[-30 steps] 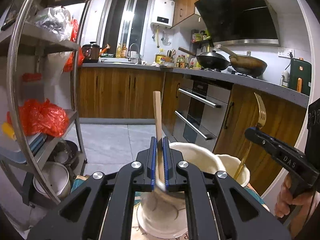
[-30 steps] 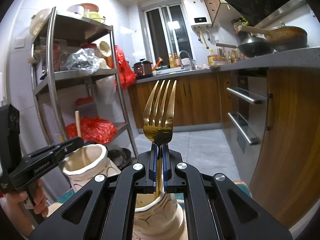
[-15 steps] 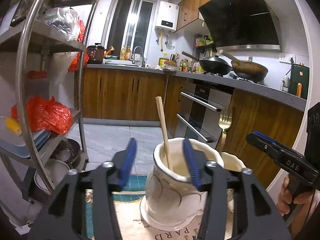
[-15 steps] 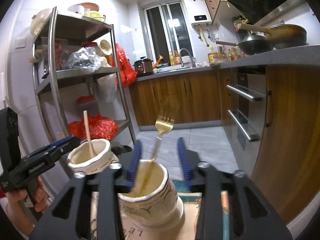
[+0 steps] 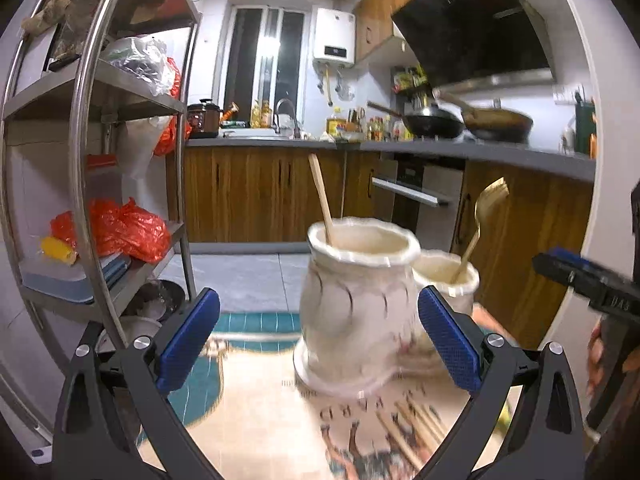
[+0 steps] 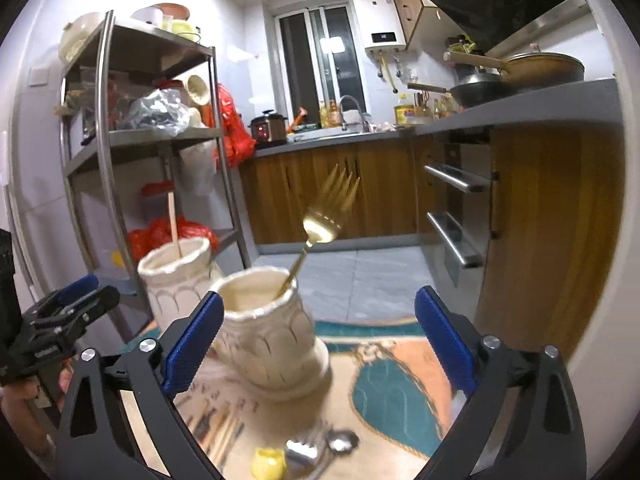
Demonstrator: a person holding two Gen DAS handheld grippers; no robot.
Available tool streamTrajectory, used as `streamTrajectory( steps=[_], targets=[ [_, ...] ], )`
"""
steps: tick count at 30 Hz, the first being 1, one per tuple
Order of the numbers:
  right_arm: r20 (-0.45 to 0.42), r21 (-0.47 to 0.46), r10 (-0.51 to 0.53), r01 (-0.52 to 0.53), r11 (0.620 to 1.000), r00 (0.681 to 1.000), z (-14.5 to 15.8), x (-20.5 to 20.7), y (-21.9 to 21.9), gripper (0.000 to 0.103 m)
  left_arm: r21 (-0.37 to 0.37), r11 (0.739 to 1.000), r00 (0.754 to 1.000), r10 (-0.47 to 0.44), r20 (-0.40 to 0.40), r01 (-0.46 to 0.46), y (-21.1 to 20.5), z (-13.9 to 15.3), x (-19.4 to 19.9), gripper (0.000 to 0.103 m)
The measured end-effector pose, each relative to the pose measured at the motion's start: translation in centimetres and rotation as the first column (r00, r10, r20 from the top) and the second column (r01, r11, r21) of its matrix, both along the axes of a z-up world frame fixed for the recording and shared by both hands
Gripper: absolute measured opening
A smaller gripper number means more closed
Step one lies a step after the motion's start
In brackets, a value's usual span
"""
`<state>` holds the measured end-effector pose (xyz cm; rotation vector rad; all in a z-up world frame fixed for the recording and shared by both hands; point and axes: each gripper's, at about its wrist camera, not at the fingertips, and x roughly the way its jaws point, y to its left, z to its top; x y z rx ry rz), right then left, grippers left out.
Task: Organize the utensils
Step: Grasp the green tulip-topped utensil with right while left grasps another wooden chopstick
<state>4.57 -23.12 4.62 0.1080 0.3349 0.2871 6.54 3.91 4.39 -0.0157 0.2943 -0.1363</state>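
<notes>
My left gripper (image 5: 318,340) has its jaws opening wide, and its blue pads touch nothing. Just ahead of it stands a cream ceramic vase (image 5: 356,300) with a wooden stick (image 5: 320,196) leaning inside. Behind and to the right, a smaller cream vase (image 5: 448,280) holds a gold fork (image 5: 486,208). My right gripper (image 6: 318,344) is also opening, with nothing held. The fork's vase (image 6: 268,332) stands in front of its left pad, and the gold fork (image 6: 332,208) tilts out to the right. The stick's vase (image 6: 176,280) is at the left, near the left gripper (image 6: 60,320).
Both vases stand on a patterned tan and teal cloth (image 6: 400,380). Loose spoons (image 6: 320,452) and a small yellow object (image 6: 268,462) lie at its near edge. A steel shelf rack (image 5: 92,160) stands to the left. Wooden cabinets and an oven (image 6: 456,220) are to the right.
Both grippers went from shut to wide open and drew back. The wooden stick and the gold fork were let go and now stand in their vases.
</notes>
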Motion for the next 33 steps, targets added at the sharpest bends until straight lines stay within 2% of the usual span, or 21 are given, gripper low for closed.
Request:
streamTrajectory(
  steps=[6, 11, 16, 19, 29, 31, 33],
  targets=[
    [-0.067, -0.028, 0.022, -0.024, 0.999, 0.998, -2.0, -1.7, -0.9, 0.096, 0.046, 0.998, 0.996, -0.029, -0.083, 0.033, -0.9, -2.1, -1.5, 0.097],
    [-0.143, -0.073, 0.048, -0.059, 0.996, 0.989, -4.0, -3.2, -0.4, 0.096, 0.015, 0.999, 0.979, -0.046, -0.198, 0.050, -1.0, -4.2, -2.2, 0.097],
    [-0.203, -0.110, 0.078, -0.102, 0.989, 0.976, -5.1, -4.5, 0.5, 0.096, 0.042, 0.996, 0.957, -0.061, -0.282, 0.076, -2.1, -5.8, -2.9, 0.097],
    [-0.235, -0.138, 0.094, -0.128, 0.982, 0.967, -5.6, -5.1, 1.3, 0.096, 0.072, 0.993, 0.950, -0.065, -0.305, 0.091, -2.7, -6.6, -3.6, 0.097],
    [-0.299, -0.199, 0.142, -0.207, 0.958, 0.944, -6.8, -5.9, 3.4, 0.094, 0.068, 0.993, 0.938, -0.069, -0.339, 0.098, -2.3, -7.4, -4.0, 0.097],
    [-0.307, -0.213, 0.144, -0.215, 0.953, 0.941, -7.0, -6.1, 3.8, 0.089, 0.062, 0.993, 0.936, -0.072, -0.343, 0.099, -2.3, -7.4, -3.9, 0.097],
    [-0.319, -0.226, 0.139, -0.218, 0.949, 0.937, -7.2, -6.1, 4.1, 0.075, 0.055, 0.993, 0.934, -0.076, -0.349, 0.102, -2.2, -7.5, -3.8, 0.097]
  ],
)
